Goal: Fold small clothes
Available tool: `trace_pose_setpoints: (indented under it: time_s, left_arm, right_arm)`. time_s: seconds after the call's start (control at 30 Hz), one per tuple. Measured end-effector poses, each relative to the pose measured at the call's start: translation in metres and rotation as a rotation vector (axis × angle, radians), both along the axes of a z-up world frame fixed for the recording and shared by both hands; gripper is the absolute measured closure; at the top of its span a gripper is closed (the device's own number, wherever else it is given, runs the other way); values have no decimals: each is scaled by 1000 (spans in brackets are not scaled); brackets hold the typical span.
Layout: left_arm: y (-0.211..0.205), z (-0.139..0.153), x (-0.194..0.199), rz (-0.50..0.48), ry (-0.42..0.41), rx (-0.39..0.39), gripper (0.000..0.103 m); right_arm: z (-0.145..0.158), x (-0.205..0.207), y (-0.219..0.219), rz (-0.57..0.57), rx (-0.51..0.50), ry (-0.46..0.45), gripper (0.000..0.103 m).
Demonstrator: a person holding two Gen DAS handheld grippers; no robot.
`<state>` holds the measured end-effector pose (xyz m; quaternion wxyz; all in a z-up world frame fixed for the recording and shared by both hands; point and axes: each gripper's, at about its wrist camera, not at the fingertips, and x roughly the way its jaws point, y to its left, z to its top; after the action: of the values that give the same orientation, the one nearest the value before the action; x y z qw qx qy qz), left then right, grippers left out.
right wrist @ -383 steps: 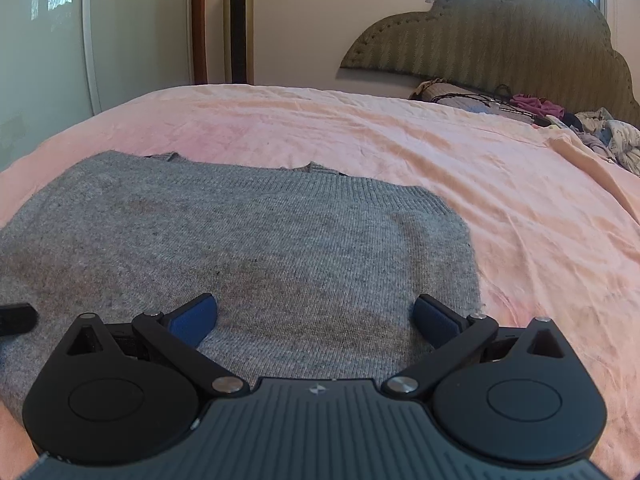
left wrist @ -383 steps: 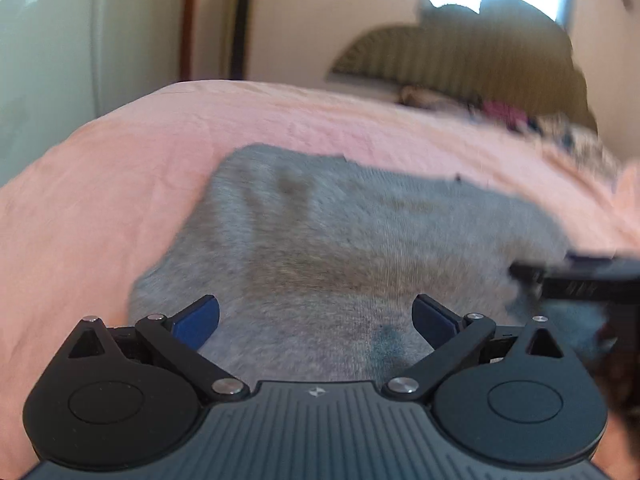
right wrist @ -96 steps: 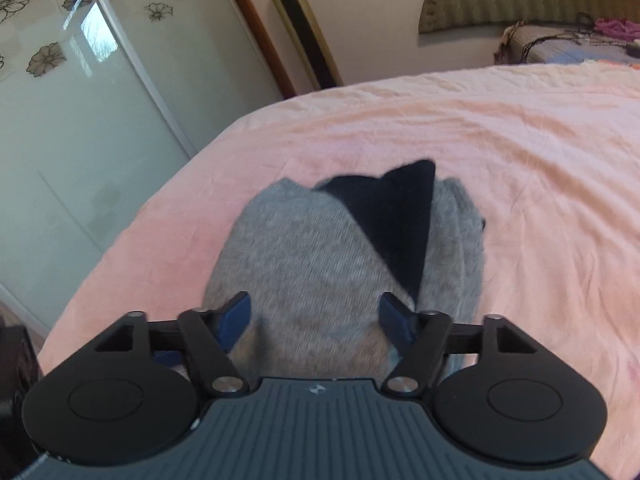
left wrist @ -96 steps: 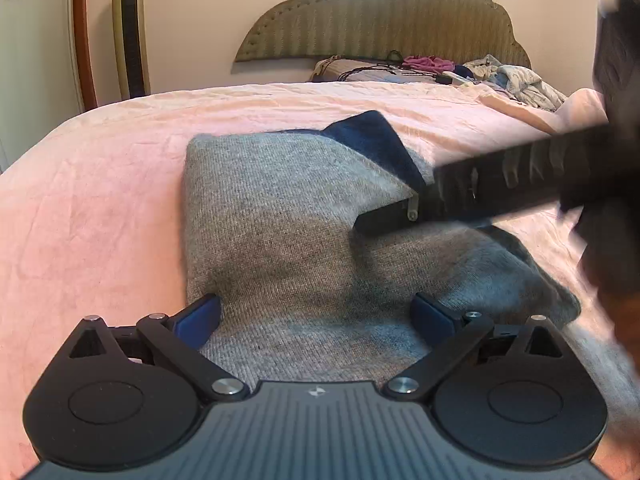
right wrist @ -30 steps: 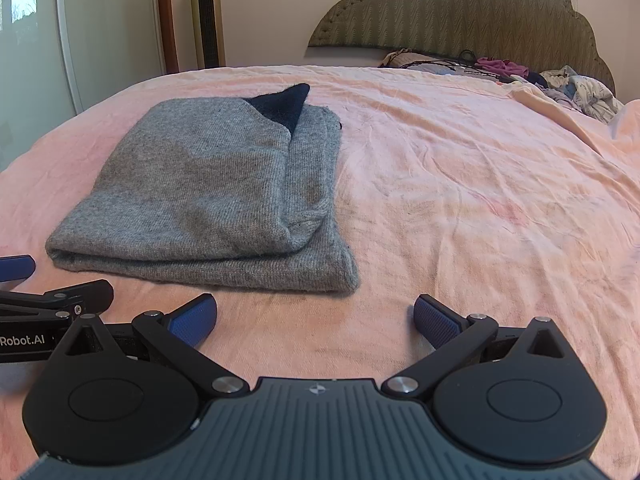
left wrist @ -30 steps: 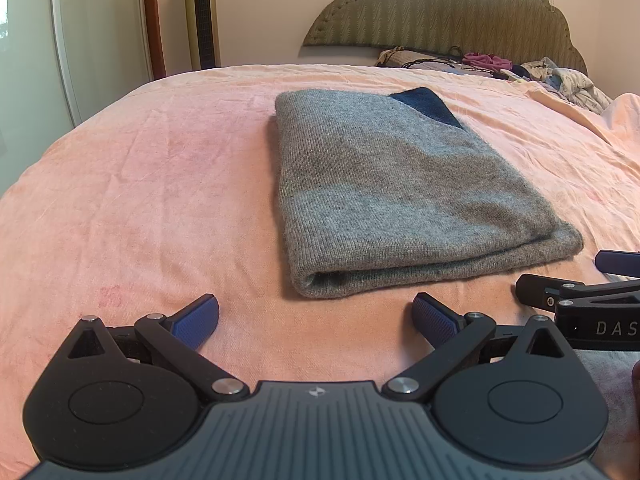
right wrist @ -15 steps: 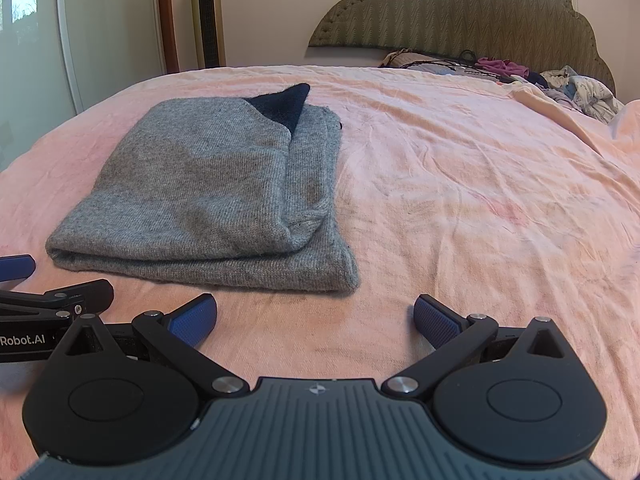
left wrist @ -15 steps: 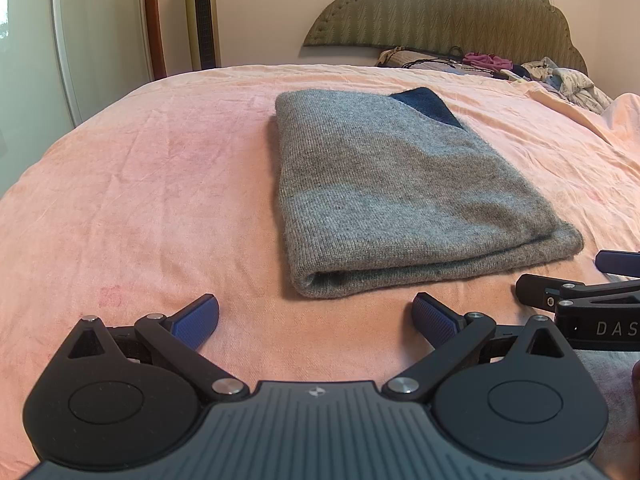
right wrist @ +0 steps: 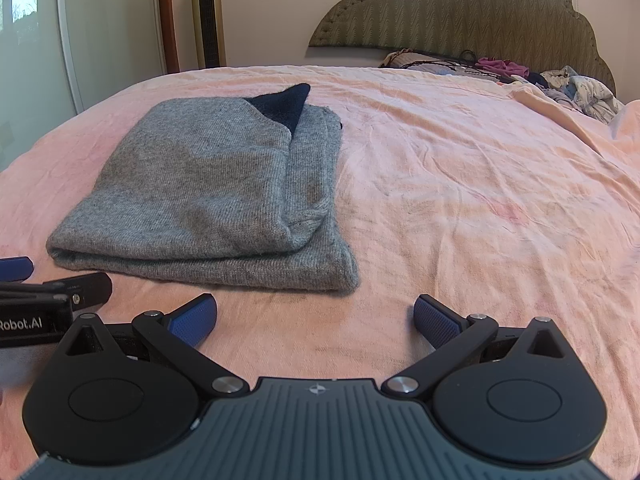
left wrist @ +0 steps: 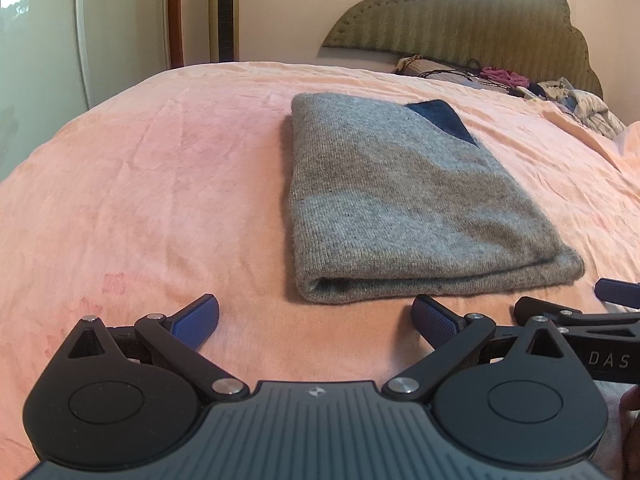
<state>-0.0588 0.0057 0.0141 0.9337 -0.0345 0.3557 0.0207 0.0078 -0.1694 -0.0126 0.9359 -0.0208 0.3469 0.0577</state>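
A grey knit sweater (left wrist: pixel 404 200) lies folded into a thick rectangle on the pink bedsheet, a dark blue inner corner (left wrist: pixel 440 118) showing at its far end. It also shows in the right wrist view (right wrist: pixel 208 196). My left gripper (left wrist: pixel 316 318) is open and empty, just short of the sweater's near folded edge. My right gripper (right wrist: pixel 316 318) is open and empty, near the sweater's near right corner. Each gripper's fingers show at the edge of the other's view.
The pink bedsheet (right wrist: pixel 480 184) spreads wide to the right and to the left (left wrist: pixel 140 184). A padded headboard (right wrist: pixel 460 12) and a pile of loose clothes (right wrist: pixel 568 88) are at the far end. A tower fan (right wrist: pixel 208 16) and glass sliding doors stand far left.
Over the earlier frames the flat sweater was folded into a compact rectangle and both grippers drew back from it. In the last second nothing has visibly moved.
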Motion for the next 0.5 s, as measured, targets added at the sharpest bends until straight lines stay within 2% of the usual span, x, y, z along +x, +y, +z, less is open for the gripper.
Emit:
trace_pose_setpoints:
  time_s: [0.17, 0.27, 0.5]
  left_arm:
    - [0, 0, 0, 0, 0, 0, 0]
    - [-8, -1, 2, -14, 22, 60, 0]
    - [-7, 0, 1, -8, 23, 54, 0]
  right_arm:
    - [0, 0, 0, -2, -3, 2, 0]
    - [0, -1, 1, -3, -6, 0, 0]
    - [0, -1, 1, -3, -7, 0, 0]
